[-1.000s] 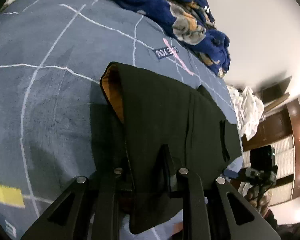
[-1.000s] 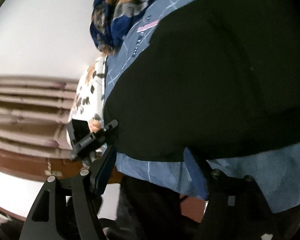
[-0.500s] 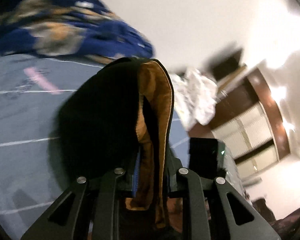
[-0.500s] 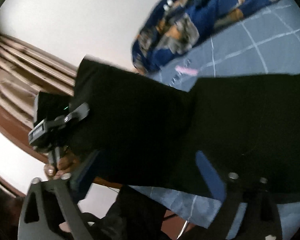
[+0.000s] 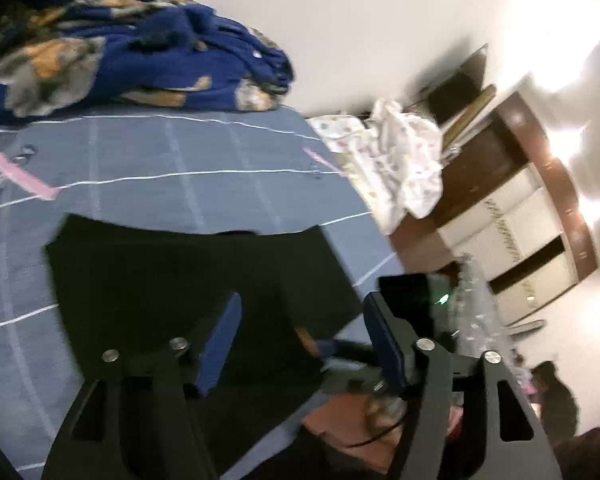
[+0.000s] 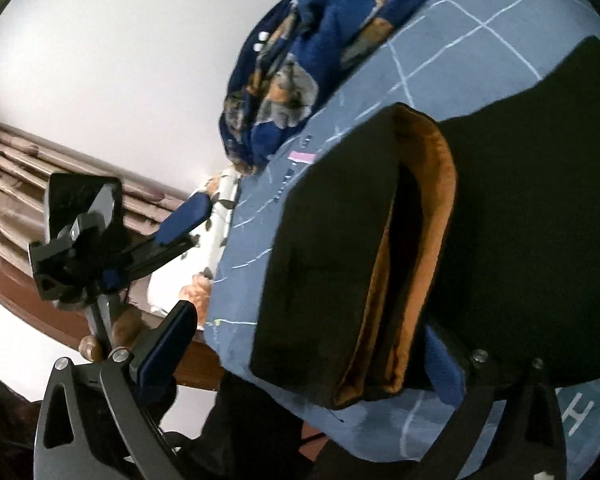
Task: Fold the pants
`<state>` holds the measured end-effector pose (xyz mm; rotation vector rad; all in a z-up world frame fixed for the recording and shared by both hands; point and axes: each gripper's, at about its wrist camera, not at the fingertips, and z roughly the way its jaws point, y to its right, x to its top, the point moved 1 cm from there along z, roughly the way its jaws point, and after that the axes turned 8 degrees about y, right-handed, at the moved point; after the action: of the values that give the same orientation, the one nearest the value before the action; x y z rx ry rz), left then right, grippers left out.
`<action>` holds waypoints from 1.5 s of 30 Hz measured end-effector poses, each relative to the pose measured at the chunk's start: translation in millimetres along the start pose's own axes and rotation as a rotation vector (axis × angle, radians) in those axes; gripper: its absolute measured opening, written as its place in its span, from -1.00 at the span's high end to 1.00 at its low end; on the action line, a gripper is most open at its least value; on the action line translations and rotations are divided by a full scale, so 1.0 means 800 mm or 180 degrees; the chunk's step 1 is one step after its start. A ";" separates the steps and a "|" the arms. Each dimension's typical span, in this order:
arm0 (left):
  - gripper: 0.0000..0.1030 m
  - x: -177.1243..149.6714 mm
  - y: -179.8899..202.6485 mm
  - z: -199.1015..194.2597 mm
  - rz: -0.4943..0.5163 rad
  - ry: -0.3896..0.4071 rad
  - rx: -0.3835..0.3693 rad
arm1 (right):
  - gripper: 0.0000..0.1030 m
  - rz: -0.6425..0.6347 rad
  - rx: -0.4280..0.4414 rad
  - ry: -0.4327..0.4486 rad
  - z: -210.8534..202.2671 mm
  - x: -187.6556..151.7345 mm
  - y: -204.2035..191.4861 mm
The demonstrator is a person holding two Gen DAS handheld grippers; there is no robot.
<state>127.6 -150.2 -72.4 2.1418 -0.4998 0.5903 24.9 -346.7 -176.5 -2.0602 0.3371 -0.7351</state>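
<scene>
The black pants [image 5: 172, 276] lie on the blue bed sheet [image 5: 180, 168], near its edge. In the right wrist view a folded part of the pants [image 6: 332, 248] lies on top, with an orange lining [image 6: 428, 216] showing along its edge. My left gripper [image 5: 302, 340] hovers over the pants with its jaws opening, the blue pads [image 5: 220, 340] clear of the cloth. My right gripper [image 6: 304, 354] is wide and still opening. The fold's near end sits between its fingers, not pressed. The left gripper's blue finger [image 6: 184, 216] shows at the left of that view.
A dark blue patterned blanket [image 5: 120, 52] is heaped at the far side of the bed. A white printed cloth [image 5: 396, 160] hangs off the bed's corner. A brown wardrobe [image 5: 520, 220] stands beyond it, and curtains [image 6: 12, 184] hang on the other side.
The left gripper carried the pants' end with the orange lining across and let it go. Its jaws went from shut on the cloth to open. The right jaws widened.
</scene>
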 end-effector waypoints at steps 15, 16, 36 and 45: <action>-0.29 -0.083 -0.096 -0.054 -0.0569 -0.0051 0.0630 | 0.72 0.0082 -0.0376 0.0071 -0.012 0.043 0.010; -0.30 -0.081 -0.093 -0.050 -0.0559 -0.0060 0.0610 | 0.73 0.0092 -0.0367 0.0150 -0.025 0.049 0.011; -0.42 -0.094 -0.075 0.044 -0.0273 -0.0361 0.0633 | 0.76 0.0714 -0.0623 0.0896 -0.171 0.071 0.150; -0.42 -0.095 -0.097 0.045 -0.0448 -0.0362 0.0678 | 0.55 0.0654 -0.0575 0.0745 -0.166 0.066 0.153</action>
<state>116.0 -124.3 -183.6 2.4007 -0.3564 0.4616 -10.6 -529.7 -201.8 -2.0698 0.7604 -0.8452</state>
